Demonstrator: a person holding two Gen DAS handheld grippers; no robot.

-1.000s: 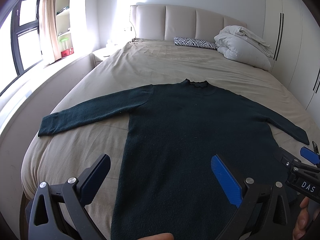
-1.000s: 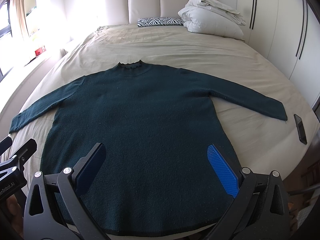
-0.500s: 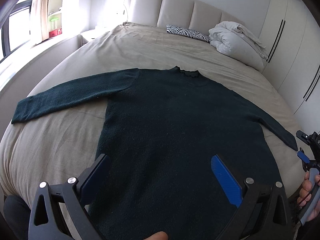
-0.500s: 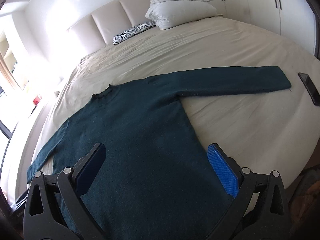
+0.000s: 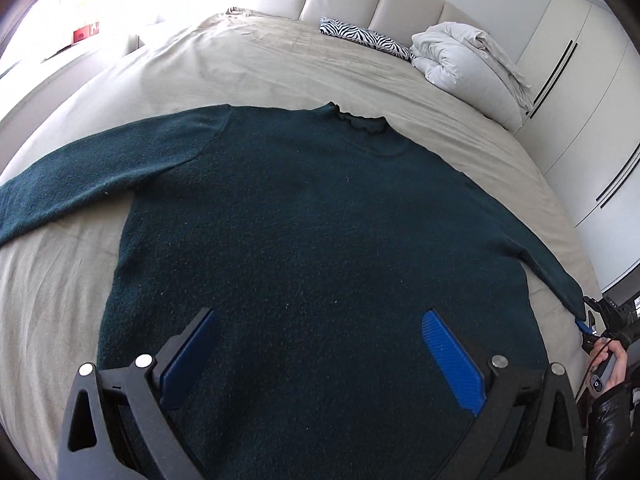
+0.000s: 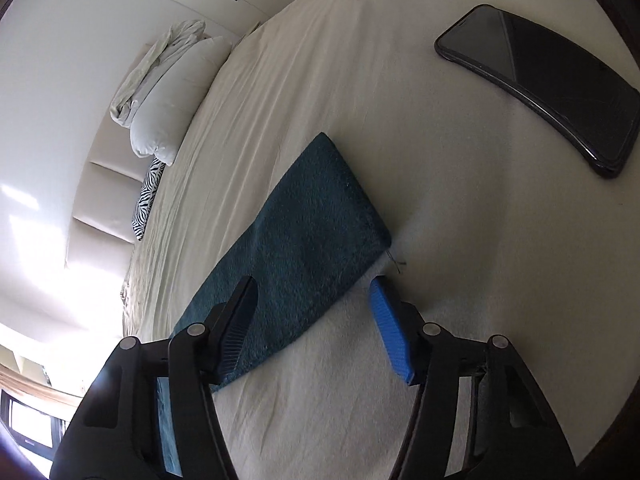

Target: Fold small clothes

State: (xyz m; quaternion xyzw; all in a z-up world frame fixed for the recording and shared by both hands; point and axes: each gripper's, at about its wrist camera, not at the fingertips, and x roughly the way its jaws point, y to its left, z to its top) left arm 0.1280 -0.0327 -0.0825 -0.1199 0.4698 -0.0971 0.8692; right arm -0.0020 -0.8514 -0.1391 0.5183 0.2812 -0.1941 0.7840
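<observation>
A dark green sweater [image 5: 312, 248] lies flat on the beige bed [image 5: 280, 64], both sleeves spread out. My left gripper [image 5: 320, 328] is open and empty, hovering over the sweater's lower body. In the right wrist view, my right gripper [image 6: 314, 292] is open, low over the bed at the right sleeve's cuff [image 6: 316, 216], with its fingers either side of the sleeve's end. The right gripper also shows in the left wrist view [image 5: 592, 322] at the sleeve tip.
A black phone [image 6: 548, 92] lies on the bed just beyond the cuff. White folded bedding [image 5: 468, 64] and a zebra-print pillow [image 5: 364, 36] lie by the headboard. White wardrobes [image 5: 580, 92] stand to the right.
My right gripper swung right and dropped down to the right sleeve's cuff. My left gripper moved forward over the sweater's body. Both stayed open.
</observation>
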